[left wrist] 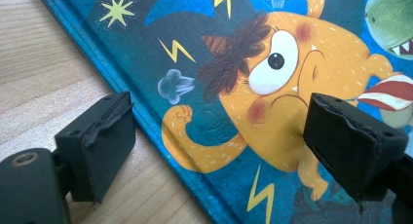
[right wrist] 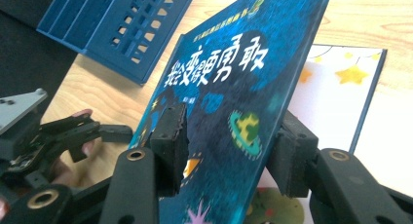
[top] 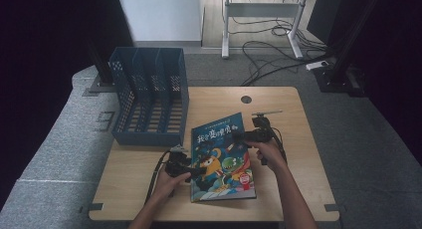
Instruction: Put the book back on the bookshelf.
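Blue hardback picture book [top: 221, 159], its cover crowded with an orange cartoon monster, lies on your pale wooden desk [top: 293, 179] right in front of you, with both hands on it. Nearest you, your left claw [top: 195, 173] rests at the book's spine edge. In the left gripper view its jaws stand wide apart, one over the bare wood and one over the cover, and neither pad presses on anything, so it grips nothing and at most steadies that side. A little farther on, your right claw [top: 238, 136] works the book's opposite edge. In the right gripper view the front cover [right wrist: 229, 102] stands tilted up between its two black jaws, and a white endpaper with yellow stars [right wrist: 341, 87] shows beneath. The jaws are roughly half closed around that cover; from this angle I cannot tell whether the pads actually pinch it. So the cover is lifted partway and the book is not yet fully open. Beyond the book, at the desk's far left, the dark blue perforated plastic file rack [top: 149, 97] with upright dividers stands with nothing in its slots. Whether the book is meant for that rack is a guess; nothing has gone in so far.
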Available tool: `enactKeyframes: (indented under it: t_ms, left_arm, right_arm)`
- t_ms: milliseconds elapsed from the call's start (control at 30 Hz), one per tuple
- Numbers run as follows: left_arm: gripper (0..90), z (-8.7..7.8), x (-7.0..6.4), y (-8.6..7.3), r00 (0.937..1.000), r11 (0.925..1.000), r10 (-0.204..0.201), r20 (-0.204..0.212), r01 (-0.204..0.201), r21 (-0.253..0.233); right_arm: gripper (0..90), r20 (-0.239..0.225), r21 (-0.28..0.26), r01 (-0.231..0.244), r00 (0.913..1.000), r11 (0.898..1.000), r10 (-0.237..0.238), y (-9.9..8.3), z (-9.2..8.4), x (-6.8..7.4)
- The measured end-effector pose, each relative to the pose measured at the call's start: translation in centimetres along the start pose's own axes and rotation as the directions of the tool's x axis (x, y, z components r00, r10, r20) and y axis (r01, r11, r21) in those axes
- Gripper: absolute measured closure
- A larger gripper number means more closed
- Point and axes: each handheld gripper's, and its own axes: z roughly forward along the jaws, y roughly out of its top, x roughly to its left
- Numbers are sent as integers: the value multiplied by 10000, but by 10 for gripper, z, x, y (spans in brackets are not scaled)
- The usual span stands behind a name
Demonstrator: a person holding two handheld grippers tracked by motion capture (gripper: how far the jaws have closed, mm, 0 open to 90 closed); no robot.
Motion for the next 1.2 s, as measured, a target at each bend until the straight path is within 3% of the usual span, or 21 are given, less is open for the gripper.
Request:
enactKeyframes:
  t_ms: [567,700,967,1200]
  left_arm:
    - [116,0,0,0,10000,10000,-43,41,43,12]
    - [114,-1,1,0,9998,9999,-119,127,119,-6]
    - [116,-2,-1,-1,9999,10000,-79,118,79,-17]
    - [121,-5,-10,-2,9994,9995,321,-86,-321,-32]
  right_arm:
    - [560,398,-144,23,9992,9999,-17,12,9,-1]
    - [610,684,-76,258,9973,9996,-252,18,10,4]
    - [636,672,-134,230,9975,9996,-220,21,9,7]
    - [669,430,-163,-83,9990,9998,90,21,8,5]
